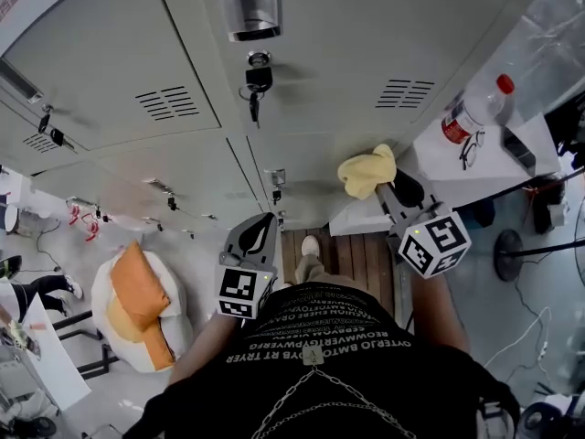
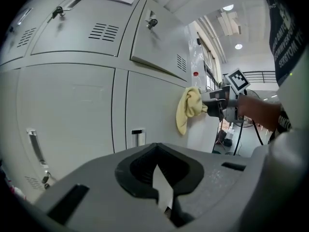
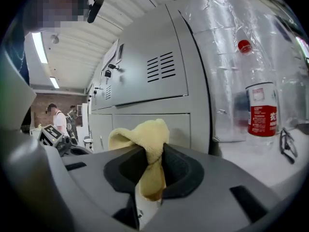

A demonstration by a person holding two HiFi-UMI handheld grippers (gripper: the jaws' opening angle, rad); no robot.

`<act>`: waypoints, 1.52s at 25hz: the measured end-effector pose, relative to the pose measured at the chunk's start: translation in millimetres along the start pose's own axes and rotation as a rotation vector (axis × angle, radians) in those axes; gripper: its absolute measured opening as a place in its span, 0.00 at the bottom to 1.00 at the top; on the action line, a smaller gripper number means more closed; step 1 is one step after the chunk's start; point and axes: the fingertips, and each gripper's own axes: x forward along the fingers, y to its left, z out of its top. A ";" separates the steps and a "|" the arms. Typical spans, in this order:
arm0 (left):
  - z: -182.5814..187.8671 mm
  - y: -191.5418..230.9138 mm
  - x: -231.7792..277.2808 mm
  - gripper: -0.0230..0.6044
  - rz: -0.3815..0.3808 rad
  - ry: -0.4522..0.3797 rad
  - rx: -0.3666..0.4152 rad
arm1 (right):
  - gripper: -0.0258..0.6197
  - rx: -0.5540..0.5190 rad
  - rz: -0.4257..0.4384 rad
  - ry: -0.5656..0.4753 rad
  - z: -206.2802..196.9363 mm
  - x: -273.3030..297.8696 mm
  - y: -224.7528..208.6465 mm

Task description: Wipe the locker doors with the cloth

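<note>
Facing a bank of pale grey metal locker doors [image 1: 366, 44], with a white surface [image 1: 439, 163] butting against their right edge. Left gripper [image 1: 263, 231] held low before the lower doors, well apart from the cloth, jaws together on nothing. Right gripper [image 3: 152, 178] clamped on a bunched yellow terry cloth [image 3: 145, 139], bulging past the jaw tips against the lower door nearest the surface's edge. Back on the surface, a clear plastic bottle with red cap and label [image 1: 471, 112], black-rimmed glasses [image 1: 469, 149] just beside.

Even, bright indoor light from ceiling lamps [image 3: 40, 47] — soft shadows, little glare; both gripper views bend strongly at edges — dark corners.
</note>
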 end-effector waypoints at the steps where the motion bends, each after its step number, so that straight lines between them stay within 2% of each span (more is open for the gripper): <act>1: 0.0 1.5 -3.1 0.05 0.008 0.001 -0.004 | 0.16 0.002 0.025 0.002 -2.4 3.2 9.8; 10: 5.1 4.4 -27.6 0.05 0.045 -0.012 -0.017 | 0.16 -0.044 0.233 0.038 -17.3 56.3 95.7; 17: -5.6 19.2 -47.0 0.05 0.103 0.017 -0.028 | 0.16 -0.127 0.327 0.071 -26.4 100.2 140.1; 21: -11.5 27.2 -55.3 0.05 0.135 0.029 -0.038 | 0.16 -0.220 0.290 0.098 -36.3 118.6 141.6; 25: -13.9 26.5 -56.8 0.05 0.134 0.033 -0.041 | 0.16 -0.252 0.244 0.120 -41.7 122.3 130.0; 31: -15.2 25.0 -49.1 0.05 0.107 0.032 -0.030 | 0.16 -0.216 0.175 0.144 -52.9 111.8 100.7; 38: -10.6 10.7 -34.6 0.05 0.040 0.029 -0.019 | 0.16 -0.176 0.082 0.170 -64.8 90.6 60.0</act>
